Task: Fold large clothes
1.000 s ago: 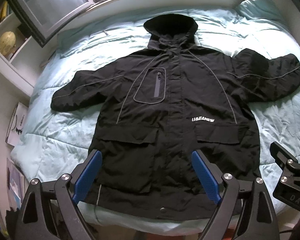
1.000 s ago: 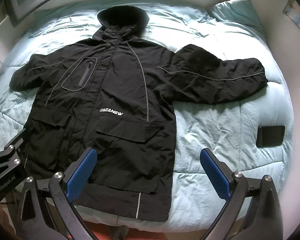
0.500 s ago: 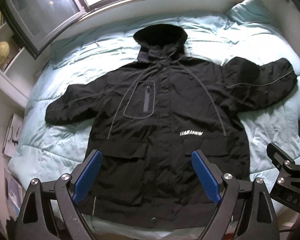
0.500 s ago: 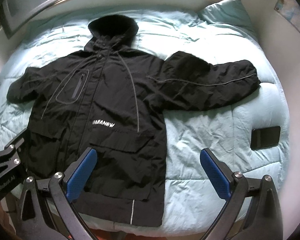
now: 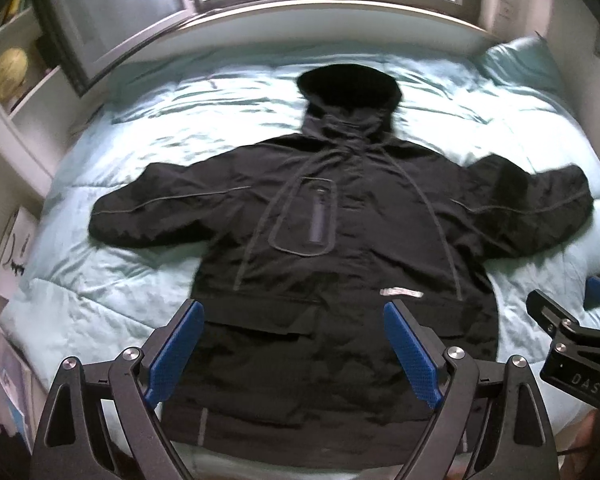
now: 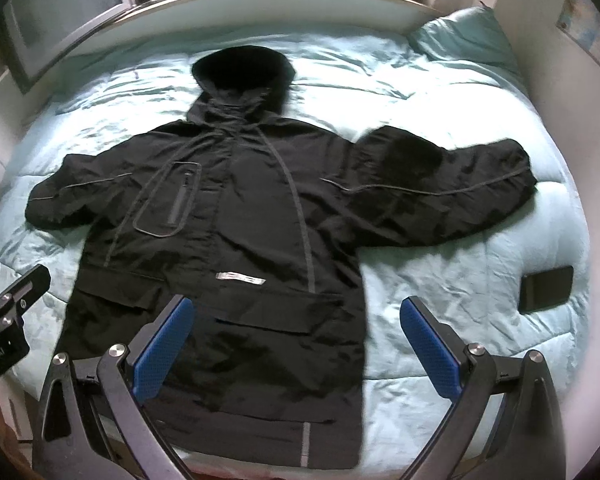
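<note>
A large black hooded jacket lies flat and face up on a pale blue bed, hood toward the window, both sleeves spread out; it also shows in the right wrist view. My left gripper is open and empty, held above the jacket's lower hem. My right gripper is open and empty, above the hem's right part and the bedding beside it. Each gripper's edge shows in the other's view.
The bed's blue duvet runs to a window sill at the far side. A pillow lies at the far right corner. A dark phone lies on the duvet at right. Shelves stand at left, a wall at right.
Both grippers have tilted up and pulled back, so the jacket sits lower and smaller in view and the window shows more. The jacket has not moved. Both stay open.
</note>
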Available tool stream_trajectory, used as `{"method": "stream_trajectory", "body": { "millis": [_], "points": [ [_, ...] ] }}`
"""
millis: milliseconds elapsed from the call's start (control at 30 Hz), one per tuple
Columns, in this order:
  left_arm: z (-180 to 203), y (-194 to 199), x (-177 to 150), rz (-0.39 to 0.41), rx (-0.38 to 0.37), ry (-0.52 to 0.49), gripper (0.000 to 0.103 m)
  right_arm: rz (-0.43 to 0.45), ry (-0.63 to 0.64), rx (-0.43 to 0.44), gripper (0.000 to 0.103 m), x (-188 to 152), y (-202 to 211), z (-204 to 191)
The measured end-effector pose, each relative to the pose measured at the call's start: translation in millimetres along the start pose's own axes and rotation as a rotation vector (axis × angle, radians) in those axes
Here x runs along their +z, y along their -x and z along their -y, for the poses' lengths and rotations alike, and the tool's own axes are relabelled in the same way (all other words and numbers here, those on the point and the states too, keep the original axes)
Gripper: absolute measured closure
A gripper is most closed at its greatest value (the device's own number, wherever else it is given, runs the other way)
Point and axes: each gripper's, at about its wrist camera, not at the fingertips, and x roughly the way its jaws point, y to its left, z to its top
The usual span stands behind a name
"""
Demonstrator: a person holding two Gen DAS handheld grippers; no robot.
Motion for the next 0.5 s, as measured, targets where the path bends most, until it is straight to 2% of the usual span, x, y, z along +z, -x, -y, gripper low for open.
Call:
{"method": "stream_trajectory", "body": {
  "millis": [233,400,500],
  "points": [
    [-89,-23,10,-0.023,-0.024,0.086,0.011,-0.006,0.049,0.014,0.0,14,-7,-83],
    [-181,-54,18,-0.051,-0.026,0.191,0.011,-0.015,0.048,0.006,0.0,22,-15,-135],
    [-237,-70,26,-0.047,0.006,0.245,0.011,-0.018,0.02,-0.001,0.0,29,-19,-163]
  ]
}}
